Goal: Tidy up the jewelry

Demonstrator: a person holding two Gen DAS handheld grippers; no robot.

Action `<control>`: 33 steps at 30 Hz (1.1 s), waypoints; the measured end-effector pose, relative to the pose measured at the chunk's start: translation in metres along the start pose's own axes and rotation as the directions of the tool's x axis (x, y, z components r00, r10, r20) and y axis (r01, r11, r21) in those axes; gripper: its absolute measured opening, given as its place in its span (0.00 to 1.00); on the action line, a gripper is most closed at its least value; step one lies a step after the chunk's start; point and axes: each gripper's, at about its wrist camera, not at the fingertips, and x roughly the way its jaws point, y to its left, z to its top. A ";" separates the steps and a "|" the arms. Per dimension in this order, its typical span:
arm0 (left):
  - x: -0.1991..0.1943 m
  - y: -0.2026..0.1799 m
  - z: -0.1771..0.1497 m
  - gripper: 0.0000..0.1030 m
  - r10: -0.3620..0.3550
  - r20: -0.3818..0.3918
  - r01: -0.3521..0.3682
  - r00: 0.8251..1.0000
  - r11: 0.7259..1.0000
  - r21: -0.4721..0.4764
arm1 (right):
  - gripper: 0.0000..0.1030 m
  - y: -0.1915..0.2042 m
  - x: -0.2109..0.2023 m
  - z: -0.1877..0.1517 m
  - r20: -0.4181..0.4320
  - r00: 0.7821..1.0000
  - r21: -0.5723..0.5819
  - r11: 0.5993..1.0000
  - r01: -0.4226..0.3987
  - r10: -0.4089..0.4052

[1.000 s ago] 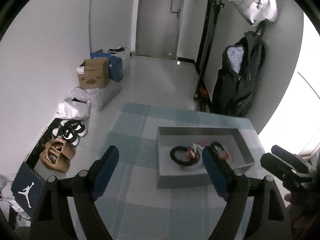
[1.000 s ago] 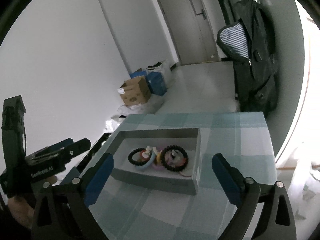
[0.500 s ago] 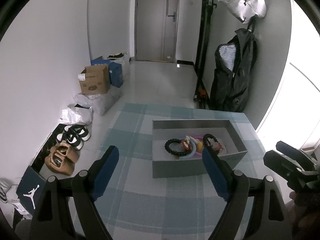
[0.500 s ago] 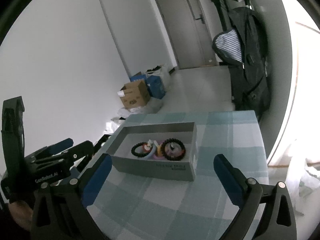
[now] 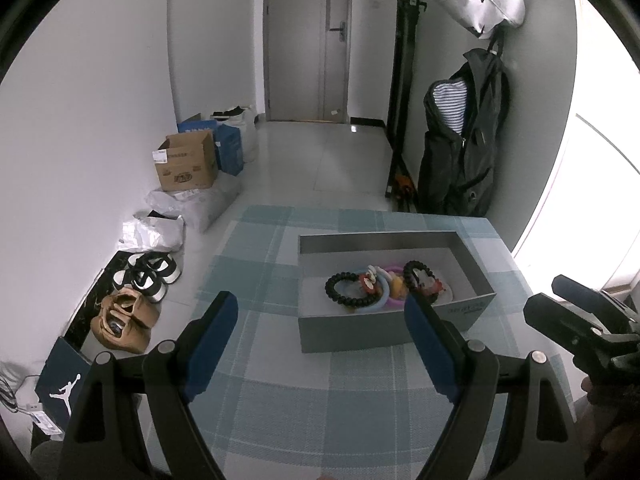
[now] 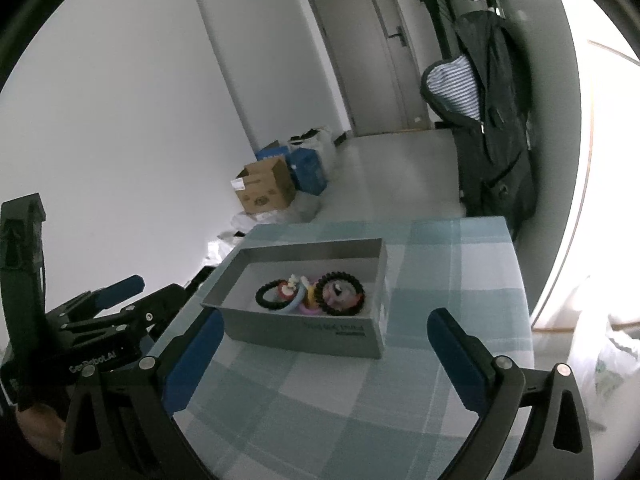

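Grey open box (image 5: 384, 332) set on checked tabletop (image 5: 320, 408), toward far right part of the cloth; all visible jewelry gathered inside it, piled toward the right half. Black beaded bracelet (image 5: 348, 290) at left of pile, second black beaded bracelet (image 5: 420, 276) at right, light blue ring (image 5: 378, 304) and pink and yellow pieces between them, overlapping. No jewelry seen loose on the cloth in either view.

Left tongs (image 5: 320, 320) spread wide, nothing between them, held back on near side of box and above the cloth. Right tongs (image 6: 320, 332) likewise wide and empty, near side of box. Judgement: both held clear and open, either readied to reach into the pile or drawn back from a finished drop; pictures fit both, not settled.

Low box walls presumably keep beads from rolling; pile lies tangled, not sorted by piece.

View differences: left wrist view looks more steeply into box, shows its bare left floor, plus shoes (image 5: 140, 276) on the floor at left and the other gripper at right edge. Right wrist view looks lower and from the right: shows printed near wall (image 6: 336, 330) of box, second black bracelet (image 6: 340, 294) more plainly as a full ring, and left gripper body at left edge. Cardboard carton (image 6: 264, 192) against far wall in both.
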 end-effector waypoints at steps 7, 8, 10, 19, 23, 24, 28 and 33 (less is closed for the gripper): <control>0.004 0.000 0.000 0.80 -0.001 -0.013 0.001 1.000 1.000 -0.006 | 1.00 0.001 0.003 -0.001 -0.008 1.000 0.000 1.000 -0.002 0.002; 0.005 0.000 0.000 0.80 -0.003 -0.015 0.002 1.000 1.000 -0.007 | 1.00 0.001 0.004 -0.001 -0.011 1.000 0.000 1.000 -0.002 0.002; 0.005 0.000 0.000 0.80 -0.008 -0.017 0.008 1.000 1.000 -0.009 | 1.00 0.002 0.005 -0.002 -0.014 1.000 -0.003 1.000 -0.003 0.003; 0.008 0.000 0.001 0.80 -0.011 -0.016 0.011 1.000 1.000 -0.013 | 1.00 0.002 0.008 -0.002 -0.017 1.000 -0.002 1.000 0.000 0.000; 0.010 0.000 0.001 0.80 -0.012 -0.023 0.012 1.000 1.000 -0.014 | 1.00 0.002 0.010 -0.002 -0.022 1.000 0.000 1.000 -0.003 0.003; 0.010 0.000 0.001 0.80 -0.013 -0.023 0.012 1.000 1.000 -0.014 | 1.00 0.002 0.011 -0.002 -0.022 1.000 -0.001 1.000 -0.004 0.004; 0.011 -0.001 0.001 0.80 -0.014 -0.021 0.014 1.000 1.000 -0.012 | 1.00 0.003 0.011 -0.003 -0.021 1.000 -0.006 1.000 -0.007 0.007; 0.014 -0.002 0.002 0.80 -0.017 -0.029 0.016 0.999 1.000 -0.011 | 1.00 0.002 0.013 -0.002 -0.025 1.000 -0.004 1.000 -0.007 0.007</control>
